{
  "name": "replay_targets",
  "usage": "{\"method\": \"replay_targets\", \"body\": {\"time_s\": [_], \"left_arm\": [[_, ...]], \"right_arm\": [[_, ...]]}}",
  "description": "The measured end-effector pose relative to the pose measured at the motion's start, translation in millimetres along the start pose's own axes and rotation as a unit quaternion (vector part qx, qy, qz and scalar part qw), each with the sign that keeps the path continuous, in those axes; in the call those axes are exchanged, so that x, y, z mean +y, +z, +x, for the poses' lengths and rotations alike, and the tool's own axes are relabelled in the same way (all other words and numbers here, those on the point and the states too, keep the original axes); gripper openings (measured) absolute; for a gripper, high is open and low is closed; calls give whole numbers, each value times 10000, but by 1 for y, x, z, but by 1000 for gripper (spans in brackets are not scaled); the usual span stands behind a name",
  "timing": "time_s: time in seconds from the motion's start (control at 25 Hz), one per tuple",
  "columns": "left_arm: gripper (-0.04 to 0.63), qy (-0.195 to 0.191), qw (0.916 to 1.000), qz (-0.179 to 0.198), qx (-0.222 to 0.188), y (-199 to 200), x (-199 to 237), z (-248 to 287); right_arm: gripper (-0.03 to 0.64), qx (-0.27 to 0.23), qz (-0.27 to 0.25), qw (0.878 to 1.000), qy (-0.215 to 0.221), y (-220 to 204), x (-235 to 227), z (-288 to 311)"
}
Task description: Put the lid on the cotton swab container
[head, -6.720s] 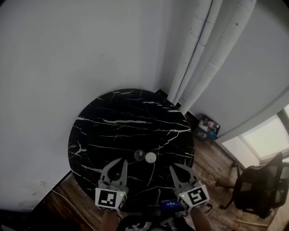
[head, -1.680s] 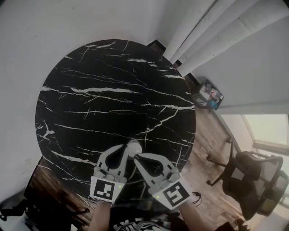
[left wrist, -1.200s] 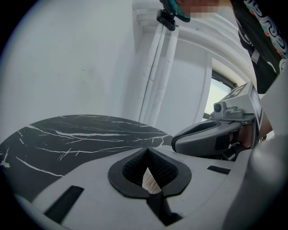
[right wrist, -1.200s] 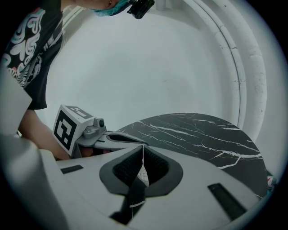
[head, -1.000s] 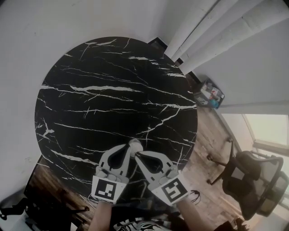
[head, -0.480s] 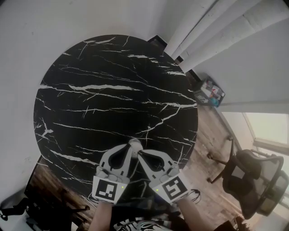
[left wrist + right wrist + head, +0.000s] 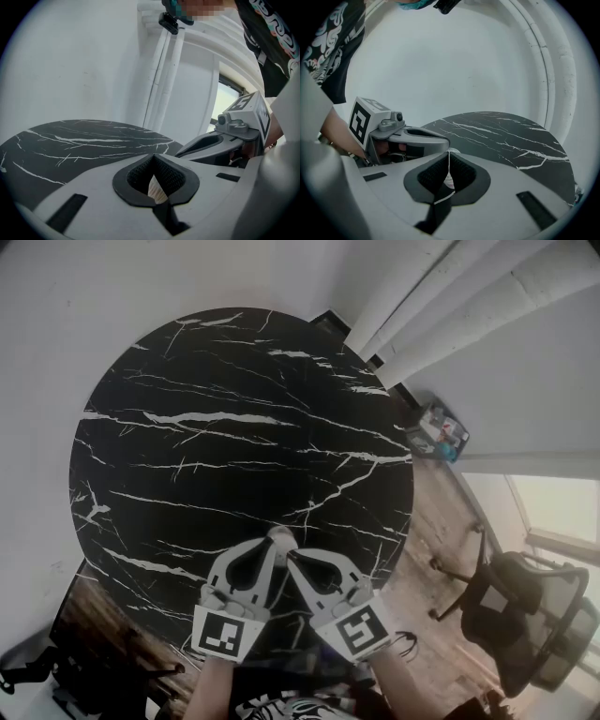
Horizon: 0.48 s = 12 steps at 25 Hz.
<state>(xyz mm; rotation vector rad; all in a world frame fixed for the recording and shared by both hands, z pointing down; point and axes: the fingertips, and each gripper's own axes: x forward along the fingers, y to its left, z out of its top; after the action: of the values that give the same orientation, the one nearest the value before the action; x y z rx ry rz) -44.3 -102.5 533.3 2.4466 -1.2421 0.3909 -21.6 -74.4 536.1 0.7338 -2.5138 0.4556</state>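
At the bottom edge of the head view the person's forearms (image 7: 214, 688) are cut off by the frame. Just above them the left gripper (image 7: 273, 544) and the right gripper (image 7: 290, 558) angle toward each other. Their tips almost meet at lower centre, over the near rim of the round black marble table (image 7: 234, 427).

In the left gripper view, its jaws are clamped on the cotton swab container (image 7: 157, 190). Only a narrow, pale, ribbed wedge of it shows in the pad opening at lower centre; the gripper's own body hides the rest.

In the right gripper view, its jaws are pinched on the lid (image 7: 449, 166), seen edge-on as a thin white line at lower centre. A small pale patch with a pinkish mark just under it is too small to identify.

In the head view, container and lid read as one small pale round spot at the tips. Whether the lid touches the container cannot be told in any view.

Farther off, at the right of the head view, are the wooden floor (image 7: 441, 521) and a small box (image 7: 439, 432) with contents too small to make out. An office chair (image 7: 525, 615) stands at lower right. White pipes (image 7: 441, 296) run out of the frame at upper right.
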Motion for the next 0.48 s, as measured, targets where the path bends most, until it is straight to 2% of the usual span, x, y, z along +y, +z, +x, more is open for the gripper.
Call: {"method": "replay_targets", "body": {"time_s": [0.12, 0.48], "left_arm": [[14, 30, 10000, 35, -20, 0, 0, 0], [14, 78, 9999, -70, -10, -1, 1, 1]], "right_arm": [[18, 82, -185, 9998, -26, -2, 2, 0], [18, 44, -170, 9998, 3, -2, 2, 1]]}}
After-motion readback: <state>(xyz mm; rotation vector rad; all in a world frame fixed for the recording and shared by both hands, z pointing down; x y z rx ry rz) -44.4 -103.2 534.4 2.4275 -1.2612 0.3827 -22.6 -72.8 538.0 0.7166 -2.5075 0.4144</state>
